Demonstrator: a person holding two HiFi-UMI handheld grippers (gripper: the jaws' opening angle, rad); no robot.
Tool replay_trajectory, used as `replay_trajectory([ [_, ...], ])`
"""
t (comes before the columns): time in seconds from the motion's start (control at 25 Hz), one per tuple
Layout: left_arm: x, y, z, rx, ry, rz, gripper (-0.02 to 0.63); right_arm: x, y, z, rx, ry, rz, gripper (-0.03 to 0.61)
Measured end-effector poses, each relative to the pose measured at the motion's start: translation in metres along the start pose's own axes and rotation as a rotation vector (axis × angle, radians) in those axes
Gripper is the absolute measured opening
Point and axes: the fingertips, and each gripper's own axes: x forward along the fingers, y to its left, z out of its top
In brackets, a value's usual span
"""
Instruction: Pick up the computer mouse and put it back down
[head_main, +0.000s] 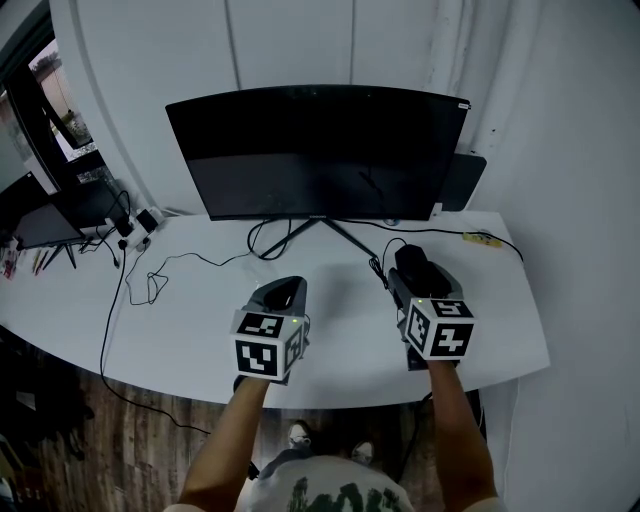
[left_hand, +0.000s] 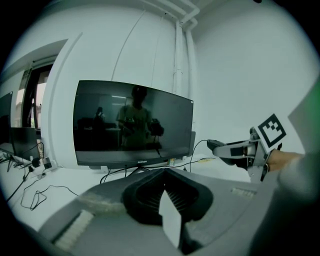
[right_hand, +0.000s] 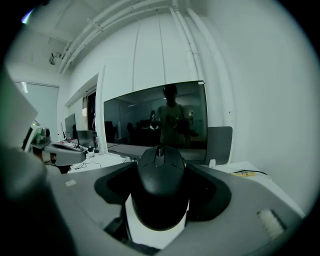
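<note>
right gripper (head_main: 418, 272): jaws clamped on the black computer mouse (right_hand: 160, 189), which is held off the white desk (head_main: 190, 325), nose toward the monitor. left gripper (head_main: 279, 296): jaws together, nothing between them, raised just beside the right one. the dark curved monitor (head_main: 320, 150) stands directly ahead on a splayed stand (head_main: 322, 229). a thin cable (head_main: 152, 283) lies loose on the desk's left side. a small yellow item (head_main: 482, 238) sits near the right wall.

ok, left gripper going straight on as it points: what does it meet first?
Likely the desk in front of the monitor stand: the left gripper aims low, toward it. Depth unclear; possibly the stand itself.
</note>
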Motion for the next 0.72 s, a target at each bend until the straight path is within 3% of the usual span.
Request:
replay_trajectory([
  [0.72,-0.001,0.003,0.010,-0.008,-0.021,0.010,0.005,-0.006,0.002,0.013,-0.016,-0.024,0.003,0.310],
])
